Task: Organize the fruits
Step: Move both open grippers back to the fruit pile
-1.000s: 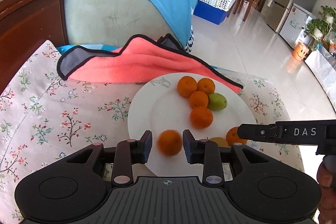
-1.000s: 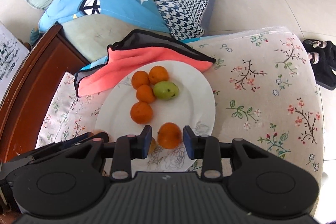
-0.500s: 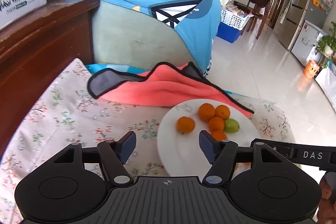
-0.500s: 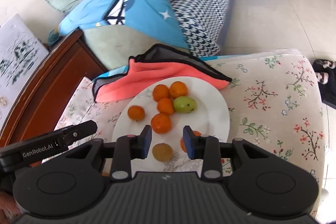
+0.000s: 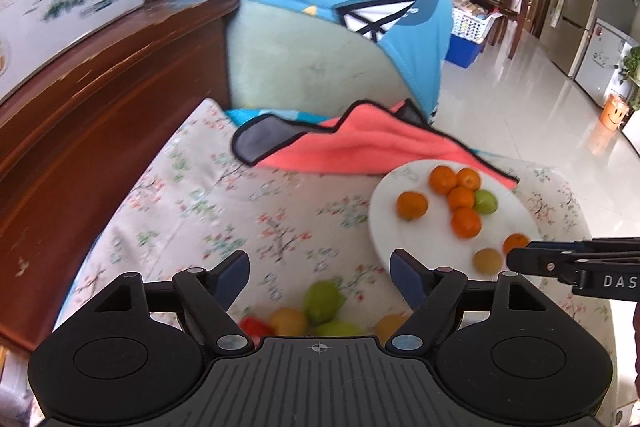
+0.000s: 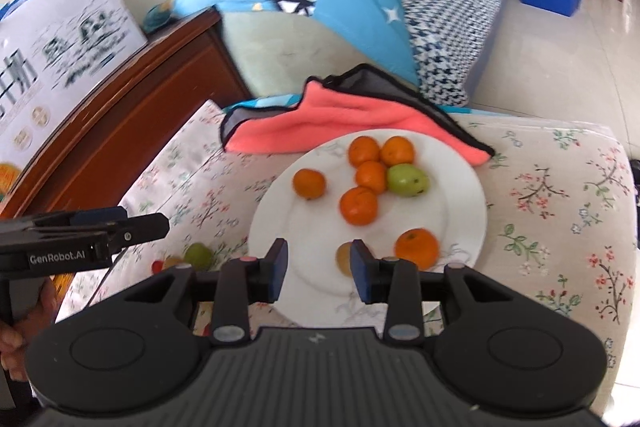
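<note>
I see a soft seat with a flowery cover filling the lower half of my right view. A white plate sits on it near the middle of the picture. A pink cloth with a dark edge lies on the cover just above the plate, and the plate's top rim overlaps it. At the lower left, a few loose fruits sit right on the cover, some green and some yellow, with a bit of red. They look blurry.
</note>
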Tool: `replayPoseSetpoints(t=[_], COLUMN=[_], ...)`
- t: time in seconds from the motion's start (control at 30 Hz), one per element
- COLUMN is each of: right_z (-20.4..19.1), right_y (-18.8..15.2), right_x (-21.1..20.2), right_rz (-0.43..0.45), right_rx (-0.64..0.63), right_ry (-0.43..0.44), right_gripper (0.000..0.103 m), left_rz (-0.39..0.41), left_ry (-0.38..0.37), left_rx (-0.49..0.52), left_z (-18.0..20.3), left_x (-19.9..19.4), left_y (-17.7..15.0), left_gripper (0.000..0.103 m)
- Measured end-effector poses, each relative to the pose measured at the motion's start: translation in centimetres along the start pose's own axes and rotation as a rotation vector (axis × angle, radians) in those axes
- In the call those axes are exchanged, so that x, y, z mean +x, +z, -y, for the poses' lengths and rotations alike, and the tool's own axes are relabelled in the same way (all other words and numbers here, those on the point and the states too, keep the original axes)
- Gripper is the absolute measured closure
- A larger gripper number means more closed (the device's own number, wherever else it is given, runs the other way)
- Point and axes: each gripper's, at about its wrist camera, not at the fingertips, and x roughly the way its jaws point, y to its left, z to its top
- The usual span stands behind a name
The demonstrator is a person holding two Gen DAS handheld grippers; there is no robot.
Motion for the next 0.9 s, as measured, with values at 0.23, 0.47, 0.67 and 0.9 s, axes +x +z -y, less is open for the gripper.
replayPoseSetpoints(t=[0.23, 0.47, 0.67, 0.9], right_z=[-1.8, -4.0, -6.2, -7.4], right_y=[-0.9, -2.0, -3.3, -4.2], right_x=[0.4, 1.3, 2.2, 3.0], right_rz=[-0.033, -0.085, -0.138, -0.184], right_rx=[-0.063, -0.134, -0.211, -0.274], right_ry=[0.044, 0.099, 0.130, 0.144], right_gripper=[0.067, 0.067, 0.067, 0.067], left_rz=[-0.031, -0.068, -0.093, -0.100], left_ry=[0.049, 0.084, 0.122, 0.038], left_rx=[0.005, 0.007, 0.044, 0.196], left_z=[-2.6, -4.8, -5.5, -4.8], left_x=[-0.2, 0.2, 0.7, 0.9], left_y=[-1.0, -2.0, -2.6, -3.8], left_gripper=[0.024, 0.024, 0.025, 0.025])
